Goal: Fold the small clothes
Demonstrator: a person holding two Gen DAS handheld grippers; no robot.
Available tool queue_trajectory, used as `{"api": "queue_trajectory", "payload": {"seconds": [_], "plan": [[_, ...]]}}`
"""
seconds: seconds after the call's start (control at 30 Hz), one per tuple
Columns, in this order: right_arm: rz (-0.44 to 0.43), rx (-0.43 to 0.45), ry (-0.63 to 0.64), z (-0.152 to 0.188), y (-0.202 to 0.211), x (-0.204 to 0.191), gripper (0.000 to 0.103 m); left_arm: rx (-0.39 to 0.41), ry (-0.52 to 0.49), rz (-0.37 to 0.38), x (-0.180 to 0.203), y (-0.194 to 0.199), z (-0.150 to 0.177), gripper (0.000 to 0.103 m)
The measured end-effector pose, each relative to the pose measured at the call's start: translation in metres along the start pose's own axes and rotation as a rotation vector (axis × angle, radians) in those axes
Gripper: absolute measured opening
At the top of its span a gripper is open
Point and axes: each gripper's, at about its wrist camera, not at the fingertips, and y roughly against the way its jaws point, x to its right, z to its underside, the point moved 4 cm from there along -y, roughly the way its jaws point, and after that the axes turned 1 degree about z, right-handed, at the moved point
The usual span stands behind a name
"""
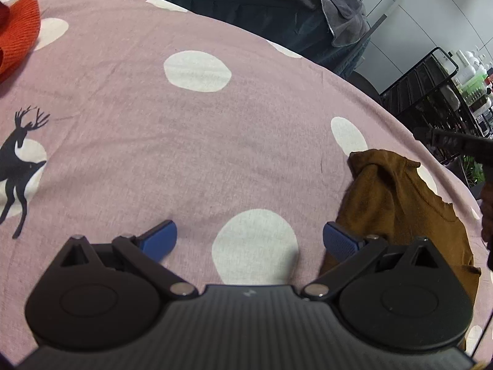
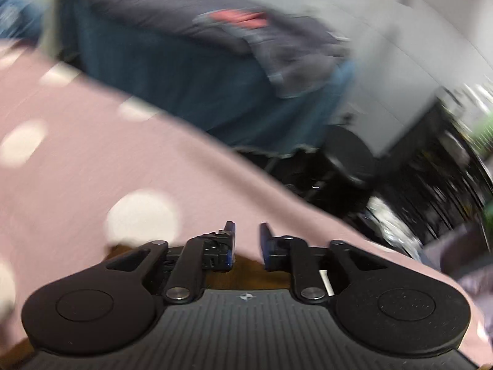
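Brown garment [image 1: 397, 212] beside the wide, empty left gripper [image 1: 249, 236] could bunch if the narrowly parted, empty right gripper [image 2: 248, 240] snags one layer.

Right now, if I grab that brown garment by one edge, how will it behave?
The brown garment lies crumpled in soft folds, so it will probably hang limp. It looks thin, so likely light. On the pink dotted sheet, a push would probably bunch it rather than slide it.

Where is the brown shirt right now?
In the left wrist view, the brown shirt lies crumpled on the pink dotted sheet at the right, beside the left gripper.
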Motion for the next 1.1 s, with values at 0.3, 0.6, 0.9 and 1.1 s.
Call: {"api": "queue_trajectory", "payload": {"seconds": [0.3,0.6,0.9,1.1], "plan": [[-0.504,0.017,0.287,0.000,0.018,-0.048,0.041,0.041,-0.291,-0.017,0.041,0.016,0.010,0.103],[-0.448,-0.040,0.503,0.013,0.002,-0.067,0.040,-0.009,-0.640,-0.050,0.092,-0.012,0.027,0.061],[-0.487,-0.107,0.399,0.012,-0.002,-0.060,0.010,0.052,-0.697,-0.066,0.124,-0.031,0.018,0.035],[-0.584,-0.169,0.086,0.002,-0.009,-0.045,0.005,0.144,-0.428,-0.090,0.100,-0.028,-0.011,0.014]]}}
